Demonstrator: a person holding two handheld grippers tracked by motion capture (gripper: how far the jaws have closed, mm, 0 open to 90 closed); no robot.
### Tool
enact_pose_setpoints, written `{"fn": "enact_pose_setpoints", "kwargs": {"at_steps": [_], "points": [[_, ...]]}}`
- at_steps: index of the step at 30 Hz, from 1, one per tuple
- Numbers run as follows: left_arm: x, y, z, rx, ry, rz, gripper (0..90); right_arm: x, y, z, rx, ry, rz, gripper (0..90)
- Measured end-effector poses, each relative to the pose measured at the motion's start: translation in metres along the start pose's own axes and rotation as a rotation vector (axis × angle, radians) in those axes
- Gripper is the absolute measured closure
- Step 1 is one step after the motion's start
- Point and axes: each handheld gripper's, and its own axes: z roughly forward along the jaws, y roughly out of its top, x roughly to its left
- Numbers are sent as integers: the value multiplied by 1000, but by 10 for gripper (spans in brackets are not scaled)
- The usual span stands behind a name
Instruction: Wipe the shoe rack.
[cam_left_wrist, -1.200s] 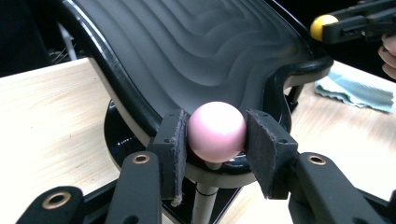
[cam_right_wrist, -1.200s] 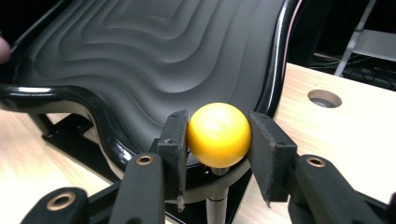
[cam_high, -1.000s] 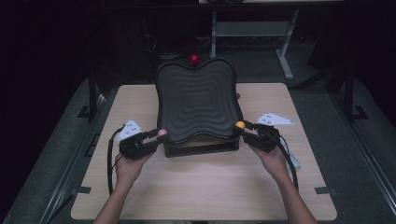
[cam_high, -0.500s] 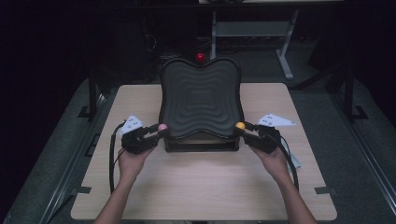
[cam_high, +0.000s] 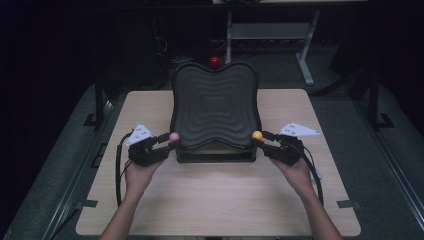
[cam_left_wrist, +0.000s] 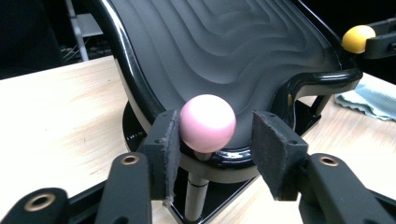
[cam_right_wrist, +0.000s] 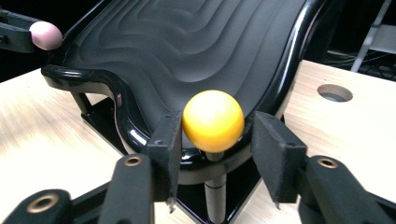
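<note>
Wooden table carries a black rippled tilt tray at centre. Left gripper, at eight o'clock, has just been opening around the pink knob; right gripper, at four o'clock, likewise around the yellow knob. Both knobs apparently steer the tray.

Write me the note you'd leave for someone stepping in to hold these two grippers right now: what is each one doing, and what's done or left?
Left gripper: jaws have just been opening; pink ball knob sits between the pads, one pad touching or nearly so, the other clear of it.
Right gripper: jaws have just been opening too; yellow ball knob between the pads, gap at one side.
The knobs stand on posts at the near corners of the black wavy tray, tilted on its stand mid-table.
Done: both knobs apparently let go.
Left: probably draw both grippers back, or re-grip to tilt the tray.
</note>
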Motion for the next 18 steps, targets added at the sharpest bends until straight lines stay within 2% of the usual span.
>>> {"fn": "enact_pose_setpoints", "kwargs": {"at_steps": [9, 18], "points": [[-2, -1, -4, 11, -6, 14, 475, -7, -10, -9, 11, 8, 13, 480], [0, -9, -9, 21, -3, 14, 446, -14, -23, -20, 30, 3, 29, 459]]}}
